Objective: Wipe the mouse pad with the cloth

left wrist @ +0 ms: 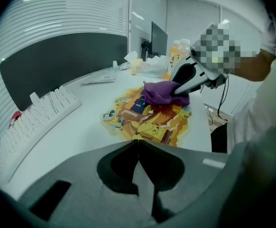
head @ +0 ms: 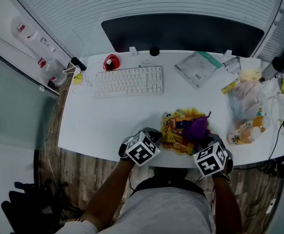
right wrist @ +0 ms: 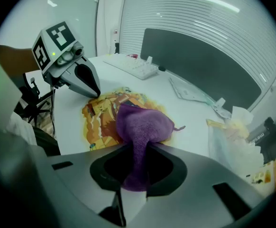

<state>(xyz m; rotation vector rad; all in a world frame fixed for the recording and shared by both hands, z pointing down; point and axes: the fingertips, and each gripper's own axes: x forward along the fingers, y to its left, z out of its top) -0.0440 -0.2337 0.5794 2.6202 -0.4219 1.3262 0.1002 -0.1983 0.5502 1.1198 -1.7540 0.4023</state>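
White desk (head: 108,126), curved front edge, fills most of the head view. Dark panel (head: 181,30) stands along its far edge. 1 white keyboard (head: 128,80) lies left of centre, well apart from the work area. Clear plastic bag (head: 247,101) and other clutter crowd the right end.

Mouse pad (head: 178,130), printed in orange and yellow, lies flat near the front edge, right of centre, between the 2 grippers.

Left gripper (left wrist: 138,142): jaws pressed together, nothing between them. Its tip sits at the pad's near-left edge; contact with the pad cannot be confirmed.

Right gripper (right wrist: 137,148): jaws clamped on 1 end of the purple cloth (right wrist: 142,122), which runs out of the jaws in a narrow neck.

Cloth is bunched in a mound and rests on the right part of the pad, covering some of the print.

Small red object (head: 111,62) sits beyond the keyboard's far-left corner, near the panel.
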